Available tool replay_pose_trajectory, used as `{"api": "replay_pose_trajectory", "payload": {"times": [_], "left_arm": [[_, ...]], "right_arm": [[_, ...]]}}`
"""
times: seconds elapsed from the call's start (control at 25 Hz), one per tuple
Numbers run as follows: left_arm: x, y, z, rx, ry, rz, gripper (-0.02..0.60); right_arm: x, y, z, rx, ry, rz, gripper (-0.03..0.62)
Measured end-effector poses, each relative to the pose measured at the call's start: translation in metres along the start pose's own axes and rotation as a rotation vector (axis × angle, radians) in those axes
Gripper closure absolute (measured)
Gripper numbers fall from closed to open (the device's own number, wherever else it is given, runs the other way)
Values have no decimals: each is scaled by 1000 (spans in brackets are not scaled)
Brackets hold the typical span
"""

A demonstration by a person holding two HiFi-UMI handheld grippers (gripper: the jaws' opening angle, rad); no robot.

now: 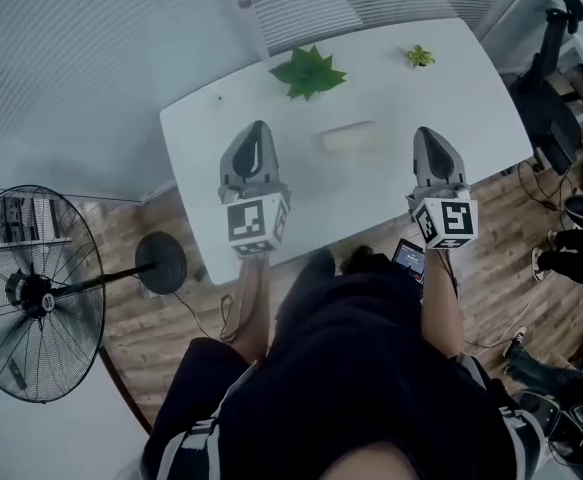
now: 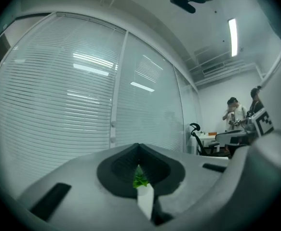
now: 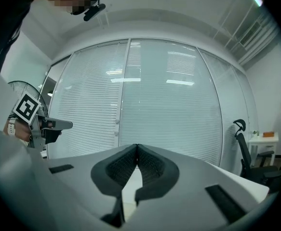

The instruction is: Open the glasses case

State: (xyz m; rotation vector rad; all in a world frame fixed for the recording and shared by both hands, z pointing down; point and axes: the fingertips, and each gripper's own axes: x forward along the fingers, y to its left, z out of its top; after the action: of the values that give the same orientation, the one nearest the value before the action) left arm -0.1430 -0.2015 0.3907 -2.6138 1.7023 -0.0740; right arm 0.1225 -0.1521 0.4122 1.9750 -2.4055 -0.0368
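The glasses case (image 1: pixel 349 138) is a pale, flat box lying on the white table (image 1: pixel 211 158), blurred and low in contrast. My left gripper (image 1: pixel 260 126) hovers over the table to the left of the case, shut with nothing in it. My right gripper (image 1: pixel 422 132) hovers to the right of the case, also shut and empty. Neither touches the case. In the left gripper view the left gripper (image 2: pixel 139 146) has its tips together, and a green plant (image 2: pixel 140 179) shows through the gap below them. In the right gripper view the right gripper (image 3: pixel 137 146) points at window blinds, and the case is hidden.
A leafy green plant (image 1: pixel 308 71) and a smaller one (image 1: pixel 419 56) stand at the table's far edge. A standing fan (image 1: pixel 31 293) is on the floor at the left. An office chair (image 1: pixel 546 98) stands at the right. Two persons (image 2: pixel 234 112) stand in the far room.
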Motion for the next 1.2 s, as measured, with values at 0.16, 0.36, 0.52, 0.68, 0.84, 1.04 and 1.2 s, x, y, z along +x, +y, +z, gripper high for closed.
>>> {"api": "replay_pose_trajectory", "payload": {"times": [0.16, 0.36, 0.52, 0.68, 0.84, 1.04, 1.2], "left_arm": [[8, -7, -5, 9, 26, -3, 581], [14, -16, -5, 26, 39, 9, 581], [19, -12, -7, 22, 48, 32, 581], [21, -6, -10, 19, 55, 54, 581], [23, 0, -14, 10, 62, 76, 581], [22, 4, -14, 15, 64, 95, 581], [27, 5, -10, 15, 56, 96, 581]], "right_arm": [[11, -4, -15, 15, 27, 29, 579], [25, -23, -42, -7, 87, 49, 579], [39, -22, -64, 2, 133, 103, 573], [45, -22, -83, 33, 166, 132, 387], [48, -29, -102, 25, 199, 122, 382], [50, -27, -129, -102, 288, 163, 382], [61, -15, -178, -514, 437, 320, 382]]}}
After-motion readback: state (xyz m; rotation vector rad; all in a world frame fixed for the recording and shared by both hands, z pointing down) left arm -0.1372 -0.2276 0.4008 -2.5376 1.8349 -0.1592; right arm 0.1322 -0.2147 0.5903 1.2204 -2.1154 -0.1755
